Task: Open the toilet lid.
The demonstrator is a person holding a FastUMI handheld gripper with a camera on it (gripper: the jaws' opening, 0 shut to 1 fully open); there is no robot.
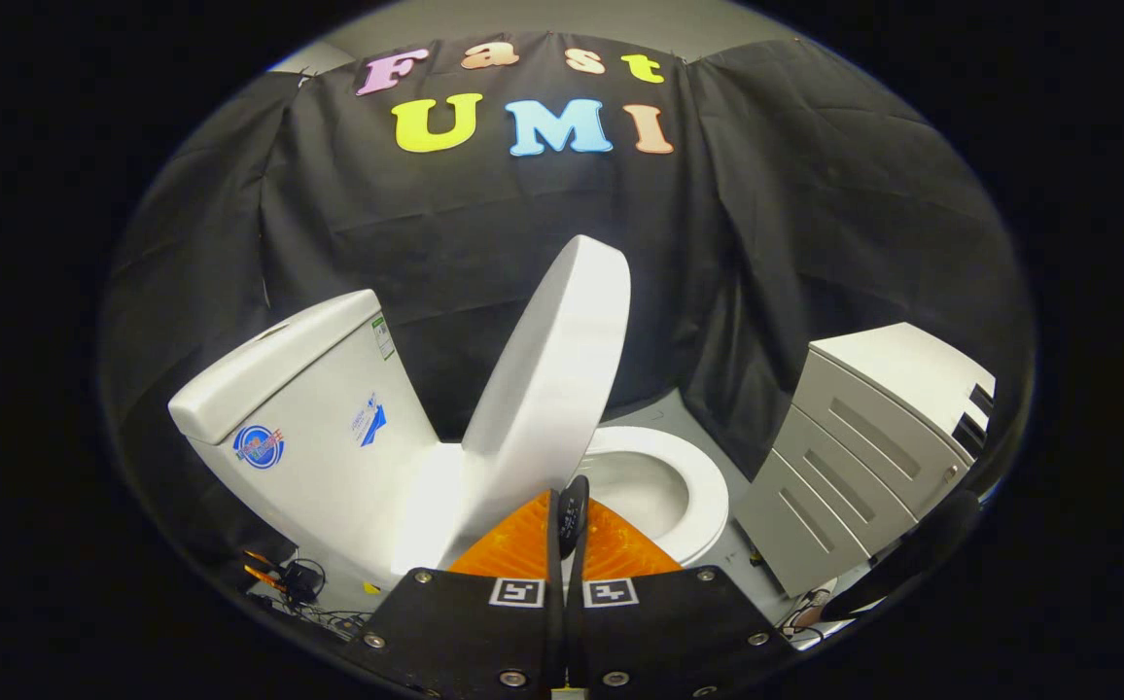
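A: How do the fingers stand?
B: The gripper (567,530) has its orange fingers (523,544) pressed together, nothing clamped between them; the tips lie right by the lower edge of the toilet lid (552,374).
A: And the lid itself?
B: Raised, tilted up just ahead, over the seat (693,486) and bowl.
A: Around it?
B: The tank (299,408) stands just beside the lid; a grey drawer cabinet (863,447) sits past the bowl; cables (295,583) lie on the floor by the tank.
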